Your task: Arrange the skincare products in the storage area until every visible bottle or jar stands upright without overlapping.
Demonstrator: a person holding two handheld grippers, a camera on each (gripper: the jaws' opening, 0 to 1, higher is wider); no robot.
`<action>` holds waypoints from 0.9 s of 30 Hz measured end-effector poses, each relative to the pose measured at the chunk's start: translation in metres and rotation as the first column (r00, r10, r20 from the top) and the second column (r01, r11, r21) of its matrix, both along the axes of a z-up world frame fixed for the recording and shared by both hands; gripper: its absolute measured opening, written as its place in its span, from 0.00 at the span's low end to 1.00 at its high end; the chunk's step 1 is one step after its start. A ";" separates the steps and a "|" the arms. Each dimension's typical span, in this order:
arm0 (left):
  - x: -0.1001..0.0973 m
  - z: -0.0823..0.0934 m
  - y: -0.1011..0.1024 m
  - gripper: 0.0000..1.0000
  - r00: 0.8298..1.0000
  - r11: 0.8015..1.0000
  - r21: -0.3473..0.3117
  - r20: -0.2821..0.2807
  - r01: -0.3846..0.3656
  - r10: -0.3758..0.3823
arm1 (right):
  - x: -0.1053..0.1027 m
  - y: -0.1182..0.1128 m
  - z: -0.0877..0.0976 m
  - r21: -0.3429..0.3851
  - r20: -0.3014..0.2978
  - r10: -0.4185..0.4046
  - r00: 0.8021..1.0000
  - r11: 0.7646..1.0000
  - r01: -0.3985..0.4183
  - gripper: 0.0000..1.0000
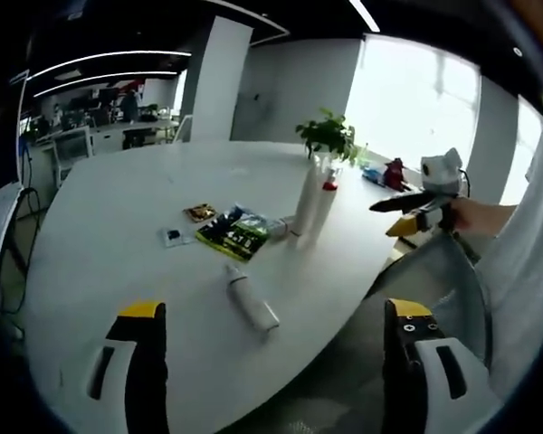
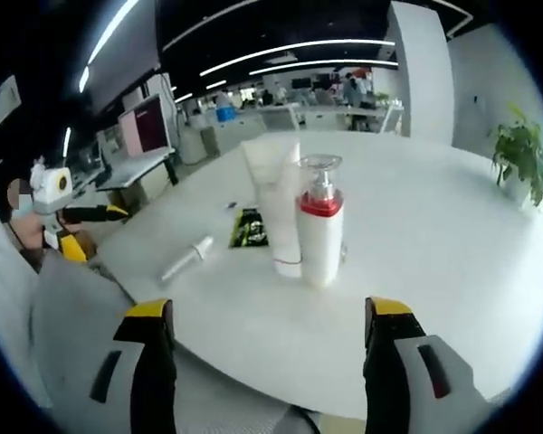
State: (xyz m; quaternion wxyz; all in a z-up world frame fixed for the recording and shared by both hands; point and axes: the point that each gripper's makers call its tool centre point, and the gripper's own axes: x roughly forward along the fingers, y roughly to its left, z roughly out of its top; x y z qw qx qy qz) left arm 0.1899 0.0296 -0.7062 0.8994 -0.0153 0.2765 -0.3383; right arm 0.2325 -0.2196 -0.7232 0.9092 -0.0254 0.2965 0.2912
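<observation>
Currently, both your tongs stand wide and empty: left gripper (image 1: 276,362) back off the table's near edge, right gripper (image 2: 270,362) off the edge nearest the two standing items.

- Standing: pump bottle (image 2: 320,231) with red collar and clear cap, touching or just beside the tall white tube (image 2: 276,203) behind it. Both upright, near the table (image 2: 434,235) edge on your right gripper's side.
- Down: slim white bottle (image 1: 249,298) lying on its side, close to the near edge in the left gripper view. This looks like the piece left to right.
- Step in hand, as I judge it: take the lying bottle with the left gripper. Come in across its length, grip at mid-body, swing it up and seat the base flat before you let go. It's narrow and likely tippy, so release slowly.
- Set it well apart from the standing pair so nothing overlaps.
- Around: green-and-black packet (image 1: 233,231) and two small sachets (image 1: 199,212) lie flat toward the table's middle, clear of your reach path. Potted plant (image 1: 326,136) at the far edge.
- The right gripper hovers off the table edge beside the pair; keep it from nudging the pump bottle.
</observation>
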 end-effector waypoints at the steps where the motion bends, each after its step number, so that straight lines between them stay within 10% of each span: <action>1: 0.000 0.000 0.000 0.93 1.000 1.000 0.002 -0.001 0.003 -0.003 | 0.000 0.000 0.000 0.001 -0.003 0.001 1.000 1.000 -0.001 0.86; 27: 0.029 -0.009 -0.015 0.99 0.995 0.992 0.070 -0.007 0.101 -0.101 | 0.000 -0.002 -0.004 0.038 -0.029 -0.022 0.999 0.999 0.023 0.84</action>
